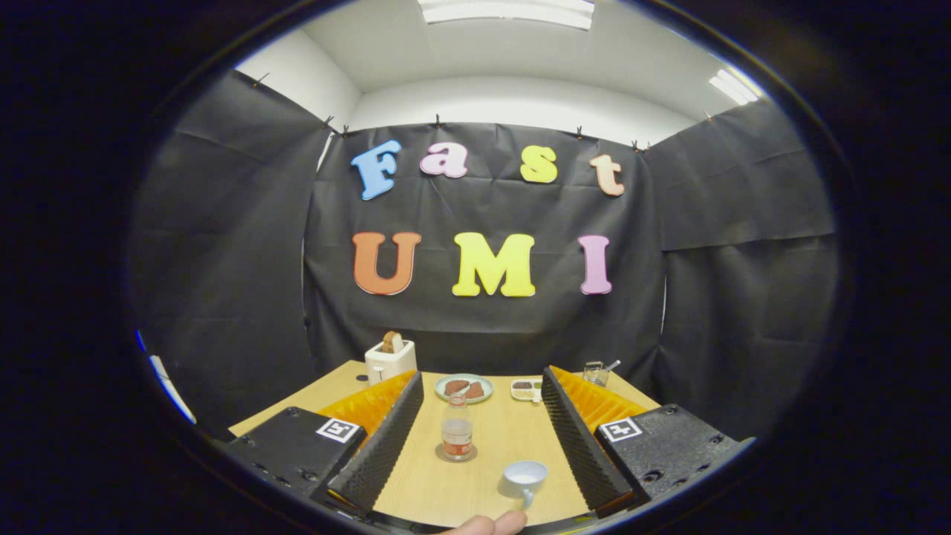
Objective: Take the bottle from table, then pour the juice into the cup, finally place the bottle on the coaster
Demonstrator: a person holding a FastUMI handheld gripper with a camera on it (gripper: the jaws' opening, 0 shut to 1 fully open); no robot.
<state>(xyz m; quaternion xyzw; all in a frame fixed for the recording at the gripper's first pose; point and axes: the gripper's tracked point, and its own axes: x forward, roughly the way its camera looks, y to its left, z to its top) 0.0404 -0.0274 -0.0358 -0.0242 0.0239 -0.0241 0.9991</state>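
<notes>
Gripper view shows a pale wooden surface point(490, 468) running forward to the black cloth wall point(483, 327) of the booth.

Tongs point(483, 435): spread wide apart and grasping nothing; the two fingers point(386, 438) run along either side of the working area, with bare surface between them.

Toaster point(389, 360): white, at the far edge of the surface beyond the left finger, with a brown slice standing up out of its slot.

Plate point(463, 387): round and pale, at the far end beyond the fingers, carrying dark reddish-brown pieces of food. Just beside it to the right lies a small white dish point(526, 388) with dark and green contents.

Bottle point(457, 432): clear, upright, between the fingers and closer to the left one. A reddish liquid fills its lower part and a pale band circles its middle. It stands on a round brownish coaster point(456, 454).

Cup point(524, 475): small, white, open side up, nearer than the bottle and closer to the right finger, apart from both.

Glass point(594, 372): clear, beyond the right finger, with a thin stick leaning out of it.

Fingertip point(483, 524): a person's, at the near edge of the surface.
</notes>
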